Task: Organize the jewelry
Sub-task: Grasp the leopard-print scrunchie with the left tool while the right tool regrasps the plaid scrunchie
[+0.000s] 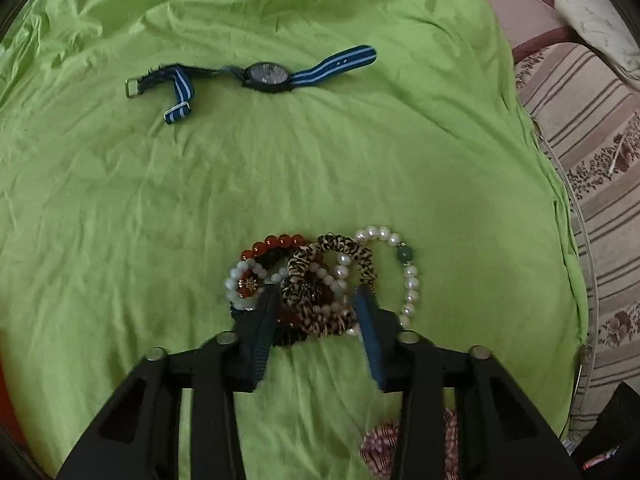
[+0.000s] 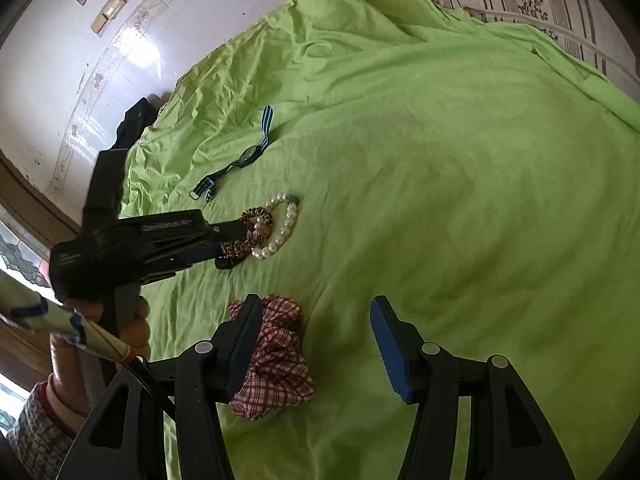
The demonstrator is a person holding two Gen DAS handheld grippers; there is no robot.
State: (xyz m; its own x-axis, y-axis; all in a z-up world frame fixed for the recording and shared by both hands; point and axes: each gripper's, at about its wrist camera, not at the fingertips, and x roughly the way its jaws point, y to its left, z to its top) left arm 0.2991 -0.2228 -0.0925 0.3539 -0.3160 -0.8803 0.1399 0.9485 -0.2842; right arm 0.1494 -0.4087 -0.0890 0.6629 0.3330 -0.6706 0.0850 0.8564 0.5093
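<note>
Surface: wrinkled green sheet (image 1: pixel 200 208) over a bed; tiled wall and a striped floral cover (image 1: pixel 592 128) past its edges.
Landmark: jewelry heap (image 1: pixel 316 284), tangled beads, pearls and a leopard scrunchie (image 1: pixel 320 312).
Left gripper (image 1: pixel 316 300): down in the heap, fingers either side of the scrunchie; whether the pads pinch it I cannot tell.
Right gripper (image 2: pixel 316 316): jaws wide, empty, near side of the heap, one finger touching a red checked scrunchie (image 2: pixel 276 356).
Watch (image 1: pixel 268 74): beyond the heap, well apart, strap laid out.
Risk, tangle: lifting likely drags the pearl bracelet (image 1: pixel 408 276) and red beads (image 1: pixel 276 242) along, since the loops interlock.
Risk, snag: soft sheet may bunch under the fingertips.
Risk, slip: round beads may roll free.
</note>
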